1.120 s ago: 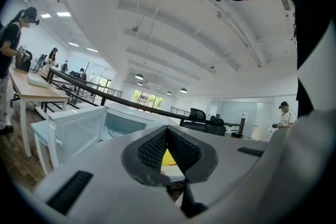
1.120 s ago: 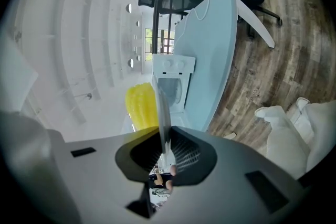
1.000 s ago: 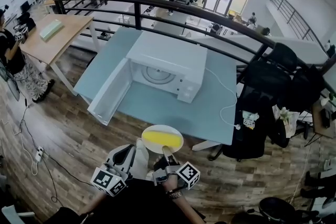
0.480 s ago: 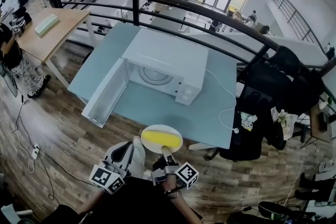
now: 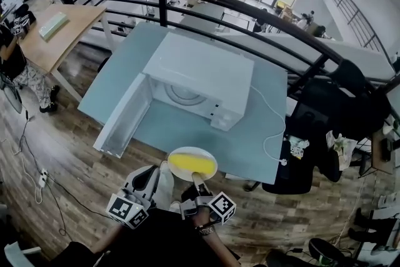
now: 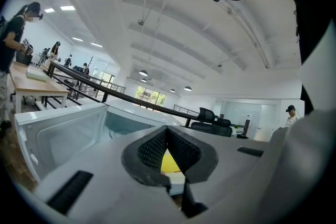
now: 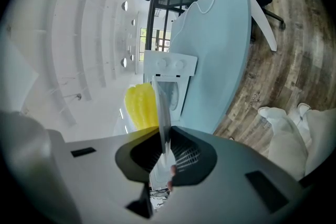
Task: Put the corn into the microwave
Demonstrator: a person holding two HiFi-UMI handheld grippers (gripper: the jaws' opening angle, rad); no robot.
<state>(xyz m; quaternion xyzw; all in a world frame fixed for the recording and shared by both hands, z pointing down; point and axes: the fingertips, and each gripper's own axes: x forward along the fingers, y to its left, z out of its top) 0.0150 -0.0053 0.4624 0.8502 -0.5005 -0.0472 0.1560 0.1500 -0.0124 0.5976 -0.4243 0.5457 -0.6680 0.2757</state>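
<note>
A yellow corn cob (image 5: 190, 163) lies on a white plate (image 5: 206, 171), held in the air just short of the table's near edge. My right gripper (image 5: 197, 182) is shut on the plate's near rim; in the right gripper view the plate (image 7: 162, 105) stands edge-on between the jaws (image 7: 163, 132), with the corn (image 7: 140, 105) to its left. My left gripper (image 5: 165, 172) is beside the plate on the left, shut and holding nothing (image 6: 167, 131). The white microwave (image 5: 203, 75) sits on the table with its door (image 5: 122, 117) swung open to the left.
The blue-green table (image 5: 250, 134) carries only the microwave and its white cable (image 5: 270, 128). A black railing (image 5: 262, 15) runs behind it. A black office chair (image 5: 300, 162) stands at the table's right, and a wooden desk (image 5: 56, 40) and a person (image 5: 15, 65) are at the left.
The table and microwave have drifted slightly closer and lower in the head view. Both grippers and the plate with corn keep the same place in the picture.
</note>
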